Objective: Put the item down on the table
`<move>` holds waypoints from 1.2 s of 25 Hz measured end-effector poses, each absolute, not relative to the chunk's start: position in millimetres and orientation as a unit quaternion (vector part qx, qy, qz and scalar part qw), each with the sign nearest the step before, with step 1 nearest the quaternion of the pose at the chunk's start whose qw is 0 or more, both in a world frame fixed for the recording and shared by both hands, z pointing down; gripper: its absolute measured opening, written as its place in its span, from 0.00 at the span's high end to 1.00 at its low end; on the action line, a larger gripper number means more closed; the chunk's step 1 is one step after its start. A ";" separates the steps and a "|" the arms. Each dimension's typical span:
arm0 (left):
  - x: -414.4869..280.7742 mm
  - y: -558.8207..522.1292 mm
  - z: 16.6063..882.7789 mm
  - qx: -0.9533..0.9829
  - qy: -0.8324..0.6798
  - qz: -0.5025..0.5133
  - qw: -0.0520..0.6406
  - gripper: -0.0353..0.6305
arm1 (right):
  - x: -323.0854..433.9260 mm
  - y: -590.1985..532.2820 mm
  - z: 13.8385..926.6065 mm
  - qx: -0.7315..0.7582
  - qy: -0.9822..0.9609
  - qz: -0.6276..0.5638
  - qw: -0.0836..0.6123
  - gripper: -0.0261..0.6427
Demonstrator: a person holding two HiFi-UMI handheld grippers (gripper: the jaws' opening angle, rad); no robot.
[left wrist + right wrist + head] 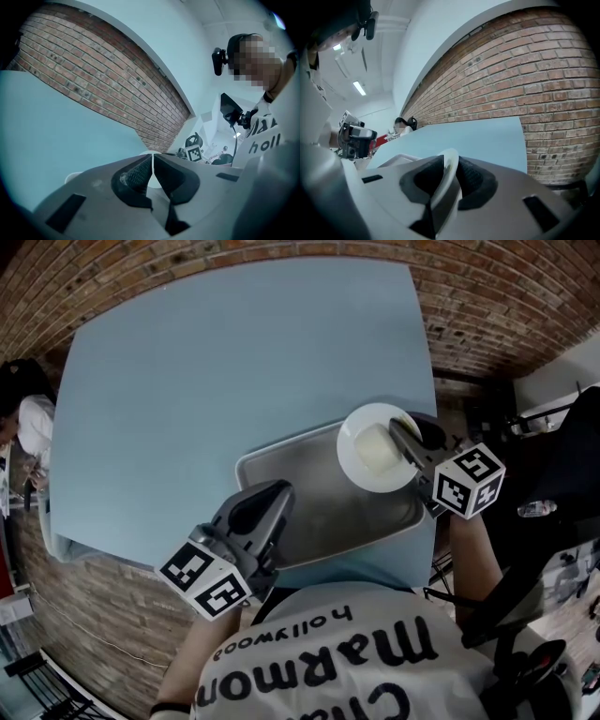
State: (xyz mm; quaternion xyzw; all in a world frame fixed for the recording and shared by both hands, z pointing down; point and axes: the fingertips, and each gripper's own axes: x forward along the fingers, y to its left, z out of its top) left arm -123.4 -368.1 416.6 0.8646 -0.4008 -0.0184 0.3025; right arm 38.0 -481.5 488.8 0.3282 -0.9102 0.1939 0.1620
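The right hand-held gripper [405, 427] pinches the rim of the white plate [364, 444], at about four o'clock on the blue table [234, 362]. The plate seems to hang over the one o'clock corner of the metal tray [309, 486], not over bare table. The left hand-held gripper [283, 489] is squeezed shut on nothing, near the tray's eight o'clock side. If the plate is let go here, it could hit the tray's edge, tip and slide off. Only the rim is held, so the plate could also slip.
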 end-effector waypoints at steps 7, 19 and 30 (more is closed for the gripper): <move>-131.6 -365.3 413.7 0.862 -0.409 -0.023 0.298 0.92 | 42.3 -482.9 493.9 0.327 -0.909 0.213 0.143 0.86; -128.2 -364.8 412.0 0.866 -0.401 -0.031 0.298 0.92 | 47.0 -484.9 515.3 0.301 -0.905 0.223 0.203 0.61; -122.5 -367.2 406.1 0.868 -0.398 -0.033 0.295 0.92 | 55.3 -488.6 494.3 0.335 -0.905 0.192 0.180 0.62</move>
